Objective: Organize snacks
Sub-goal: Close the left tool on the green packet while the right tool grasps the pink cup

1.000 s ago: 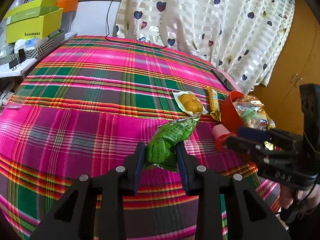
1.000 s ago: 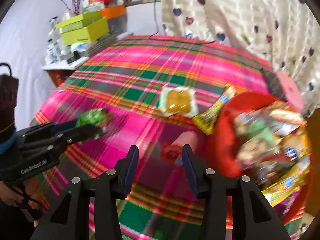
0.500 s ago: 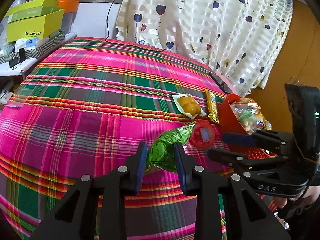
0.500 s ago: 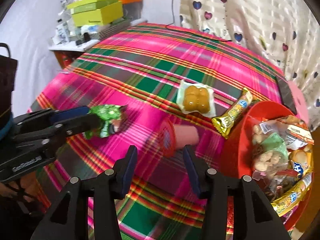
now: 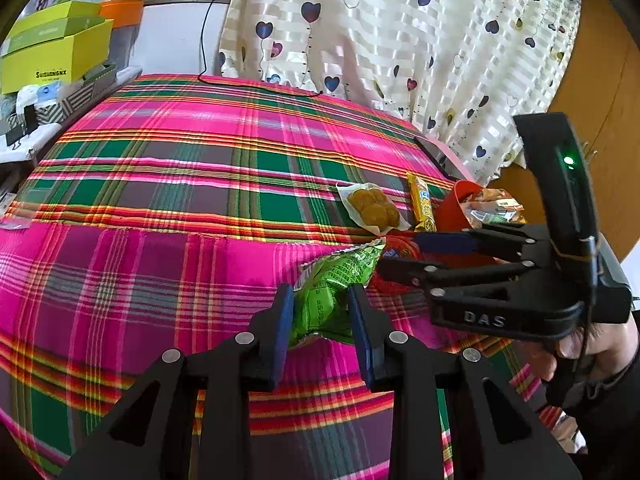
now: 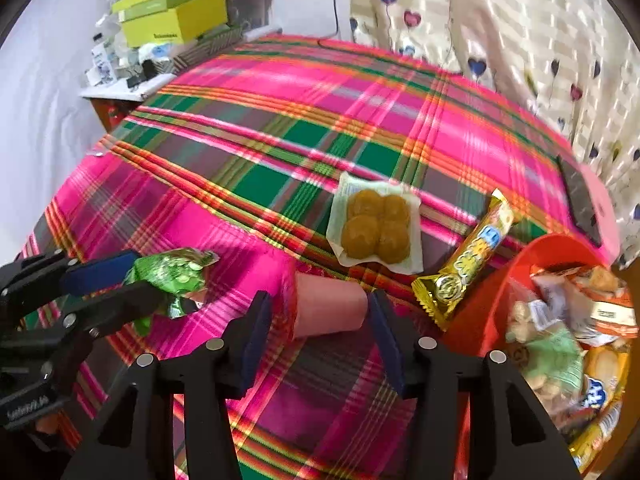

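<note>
My left gripper (image 5: 320, 308) is shut on a green snack packet (image 5: 332, 280), held just above the plaid tablecloth (image 5: 200, 184). In the right wrist view the left gripper (image 6: 148, 280) holds the green packet (image 6: 176, 272) at the left. My right gripper (image 6: 320, 320) has its jaws opening. A pink cup (image 6: 328, 308) lies on its side between them, and the pads do not press on it. In the left wrist view the right gripper (image 5: 400, 254) hides most of that cup. A red basket (image 6: 500, 280) full of several snack packs stands at the right.
A clear pack of golden cakes (image 6: 376, 228) and a yellow snack bar (image 6: 468, 260) lie just beyond the cup. A dark phone (image 6: 580, 200) rests at the far right edge. Yellow-green boxes (image 5: 52, 52) stand on a side shelf. A curtain (image 5: 400, 40) hangs behind the table.
My right gripper has come down and forward around the pink cup, and its jaws have widened. The left gripper has stayed put with the green packet in it.
</note>
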`<control>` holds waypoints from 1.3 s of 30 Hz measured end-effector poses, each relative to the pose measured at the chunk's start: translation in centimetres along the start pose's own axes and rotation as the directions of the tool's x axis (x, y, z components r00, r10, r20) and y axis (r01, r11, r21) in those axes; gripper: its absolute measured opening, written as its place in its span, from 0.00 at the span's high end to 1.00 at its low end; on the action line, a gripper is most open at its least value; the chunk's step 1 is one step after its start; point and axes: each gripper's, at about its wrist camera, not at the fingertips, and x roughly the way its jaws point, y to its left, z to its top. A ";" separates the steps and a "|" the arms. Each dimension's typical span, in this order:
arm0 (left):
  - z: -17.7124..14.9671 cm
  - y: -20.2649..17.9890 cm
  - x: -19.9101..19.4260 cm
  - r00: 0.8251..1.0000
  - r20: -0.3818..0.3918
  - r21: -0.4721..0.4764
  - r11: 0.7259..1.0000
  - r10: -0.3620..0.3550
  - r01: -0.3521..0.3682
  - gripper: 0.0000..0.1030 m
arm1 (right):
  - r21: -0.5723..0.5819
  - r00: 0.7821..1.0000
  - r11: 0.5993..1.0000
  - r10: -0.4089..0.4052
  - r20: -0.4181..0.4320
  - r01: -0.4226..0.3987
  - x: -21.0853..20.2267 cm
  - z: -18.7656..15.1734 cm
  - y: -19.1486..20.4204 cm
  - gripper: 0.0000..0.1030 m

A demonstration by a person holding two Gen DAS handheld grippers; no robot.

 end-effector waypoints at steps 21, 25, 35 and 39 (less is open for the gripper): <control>0.5 -1.4 0.5 0.999 -0.001 0.042 0.998 0.050 -0.050 0.74 | -0.063 0.997 0.998 -0.025 0.068 0.030 -1.6 -0.4 0.5 0.59; 0.5 -1.9 -0.2 0.998 0.013 0.039 0.997 0.061 -0.061 0.75 | -0.051 0.994 0.999 -0.005 0.109 0.010 -3.3 -0.6 0.5 0.59; 0.6 -4.0 -1.4 0.997 0.040 0.074 0.994 0.073 -0.076 1.00 | -0.029 0.982 1.000 0.016 0.188 -0.010 -7.0 -1.9 0.2 0.59; 0.7 -4.4 -1.9 0.995 0.058 0.079 0.993 0.085 -0.089 1.00 | -0.017 0.979 1.000 0.013 0.203 -0.010 -7.9 -2.5 -0.3 0.59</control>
